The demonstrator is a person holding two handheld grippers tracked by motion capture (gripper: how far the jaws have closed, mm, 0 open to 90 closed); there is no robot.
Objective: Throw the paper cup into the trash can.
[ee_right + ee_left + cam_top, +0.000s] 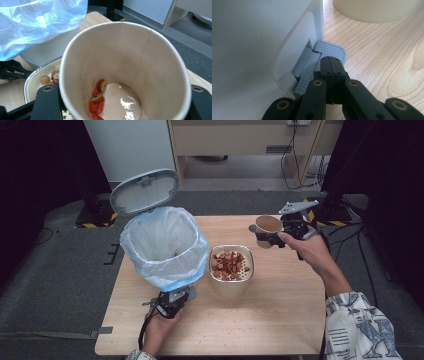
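High view: left gripper (172, 306), jaws clenched, presses bin pedal (329, 51) near tabletop's front edge; right gripper (272, 237) clasps paper cup (267, 225) near far-right corner; pedal slip would likely drop lid (145, 191) before dumping.

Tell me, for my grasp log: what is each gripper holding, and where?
Right gripper clamps the paper cup across its side wall. Left gripper holds nothing; its shut jaws press the bin's pedal.
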